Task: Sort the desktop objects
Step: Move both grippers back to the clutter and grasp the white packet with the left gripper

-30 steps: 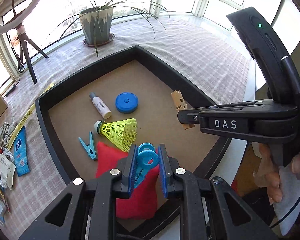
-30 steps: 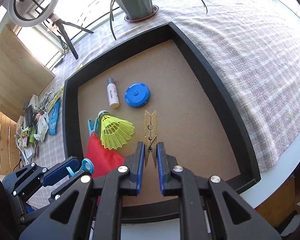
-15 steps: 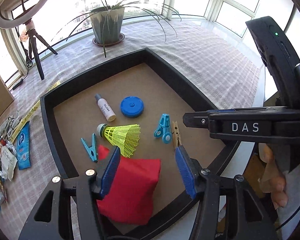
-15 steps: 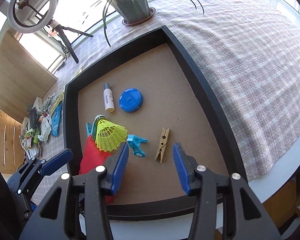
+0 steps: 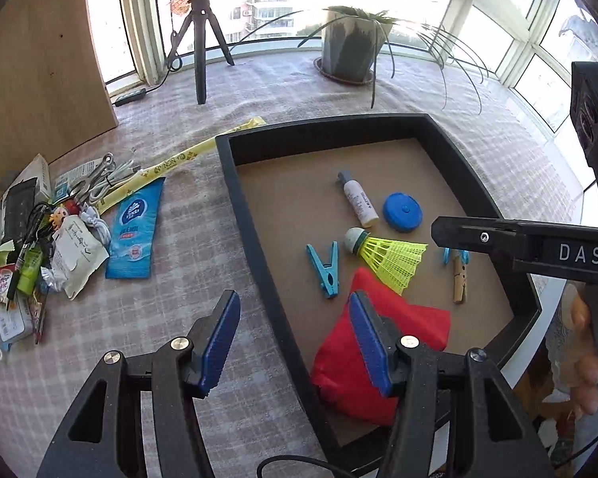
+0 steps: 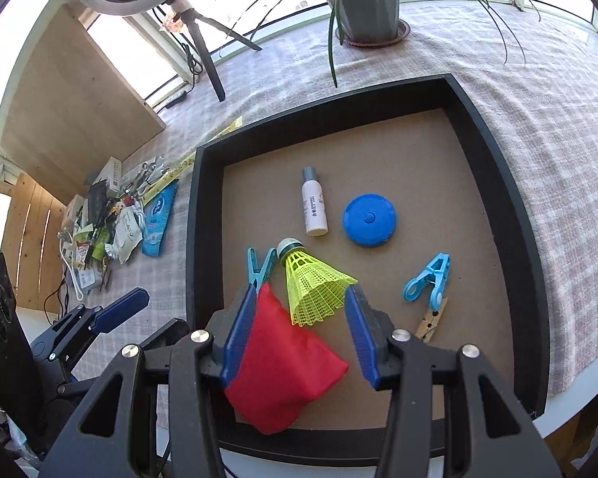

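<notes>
Two grippers: I see both spread wide with nothing between the pads.
Pile (image 5: 40, 239): packets and cables heaped on the cloth at far left, well apart from the tray.
Left gripper (image 5: 295, 342): jaws have just been opening and stand apart; it hangs over the tray's (image 5: 239, 207) left wall.
Tray contents, my right-wrist view: teal peg (image 6: 259, 269), then red bag (image 6: 287, 374) with the shuttlecock (image 6: 315, 286) lying partly on it.
Bottle (image 6: 314, 209): on its side behind the shuttlecock, disc (image 6: 368, 220) just beside it.
Right gripper (image 6: 299, 334): jaws have just been opening, now apart above bag and shuttlecock.
Blue clip (image 6: 428, 283): on the tray floor at right, touching the wooden peg (image 6: 430, 322).
</notes>
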A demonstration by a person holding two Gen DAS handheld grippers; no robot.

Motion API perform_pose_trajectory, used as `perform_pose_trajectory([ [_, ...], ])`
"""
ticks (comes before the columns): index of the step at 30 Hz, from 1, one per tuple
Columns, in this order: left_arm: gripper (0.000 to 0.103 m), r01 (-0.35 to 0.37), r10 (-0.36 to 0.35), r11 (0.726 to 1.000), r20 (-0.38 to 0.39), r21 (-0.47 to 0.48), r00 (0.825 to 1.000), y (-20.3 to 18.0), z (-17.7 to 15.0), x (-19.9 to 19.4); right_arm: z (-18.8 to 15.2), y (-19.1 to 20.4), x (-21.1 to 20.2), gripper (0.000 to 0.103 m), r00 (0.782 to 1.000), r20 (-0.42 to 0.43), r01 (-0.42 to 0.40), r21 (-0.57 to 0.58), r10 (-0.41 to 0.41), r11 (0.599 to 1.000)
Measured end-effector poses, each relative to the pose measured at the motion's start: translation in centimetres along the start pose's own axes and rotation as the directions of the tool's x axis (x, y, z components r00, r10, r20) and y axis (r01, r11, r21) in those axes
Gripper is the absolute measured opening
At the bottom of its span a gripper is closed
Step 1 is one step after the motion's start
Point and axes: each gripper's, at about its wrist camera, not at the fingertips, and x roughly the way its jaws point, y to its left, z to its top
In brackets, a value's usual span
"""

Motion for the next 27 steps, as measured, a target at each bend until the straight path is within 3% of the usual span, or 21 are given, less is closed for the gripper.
perform_pose_trajectory([
  [8,0.053,-0.102,0.103,0.969,-0.008,-0.225,0.995,10.1,-0.6,-0.4,3.3,7.9,3.4,0.045,0.994,-0.059,-0.097,-0.139,0.089,0.986],
  [11,0.052,-0.132,0.131,0.940,-0.025,-0.316,0.991,14.0,-1.3,-0.2,4.4,11.0,5.3,0.045,0.987,-0.102,-0.141,-0.177,0.124,0.974],
  [16,0.048,-0.124,0.115,0.882,-0.048,-0.454,0.992,19.9,-2.3,1.1,5.9,16.7,8.2,0.041,0.965,-0.188,-0.226,-0.256,0.181,0.940],
  [21,0.047,-0.128,0.111,0.850,-0.063,-0.511,0.992,23.0,-2.5,2.9,7.3,22.4,12.2,0.040,0.942,-0.271,-0.281,-0.321,0.197,0.904],
  [27,0.047,-0.125,0.100,0.849,-0.075,-0.514,0.992,24.2,-1.7,4.9,8.1,26.5,18.6,0.040,0.915,-0.369,-0.297,-0.336,0.165,0.894],
])
